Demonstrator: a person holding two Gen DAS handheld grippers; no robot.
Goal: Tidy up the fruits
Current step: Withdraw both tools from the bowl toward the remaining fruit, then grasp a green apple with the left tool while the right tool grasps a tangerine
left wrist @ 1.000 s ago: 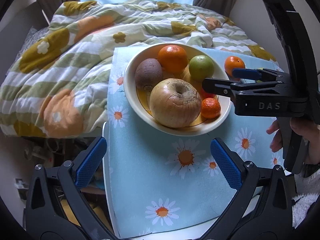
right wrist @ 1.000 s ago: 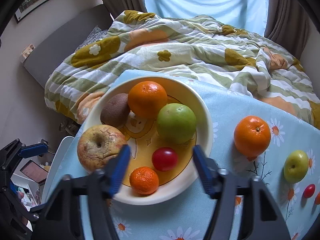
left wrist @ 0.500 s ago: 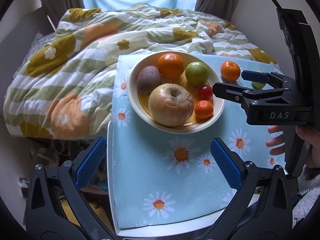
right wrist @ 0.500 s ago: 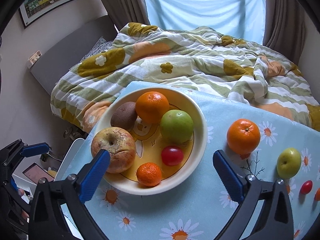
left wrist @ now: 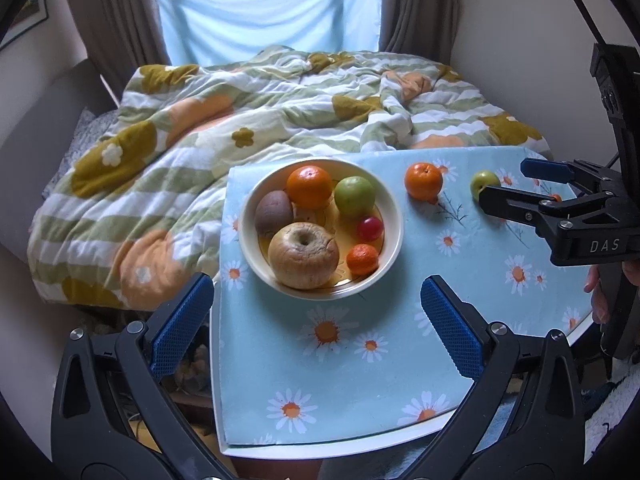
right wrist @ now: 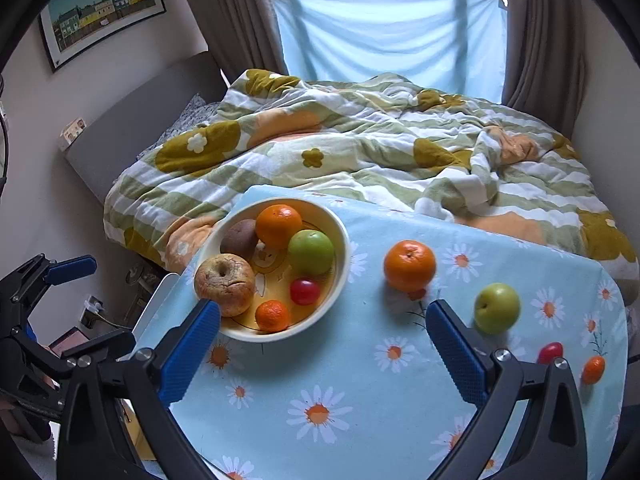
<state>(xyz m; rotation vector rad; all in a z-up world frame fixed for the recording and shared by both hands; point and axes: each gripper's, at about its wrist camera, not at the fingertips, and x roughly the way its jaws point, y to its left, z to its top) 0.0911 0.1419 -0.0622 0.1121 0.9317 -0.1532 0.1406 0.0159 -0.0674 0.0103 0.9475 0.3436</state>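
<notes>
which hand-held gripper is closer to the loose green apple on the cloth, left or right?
Right. The right hand-held gripper hangs open, one pad beside the green apple. The left hand-held gripper, also open, sits on the near side of the bowl, further away.

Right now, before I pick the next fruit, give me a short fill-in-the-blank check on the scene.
1. The bowl holds ___ fruits.
2. The right gripper is ___, with nothing between its pads.
3. The fruit on the tablecloth nearest the bowl is the ___.
4. The loose green apple lies on the ___.

Missing words: six; open; orange; tablecloth
</notes>
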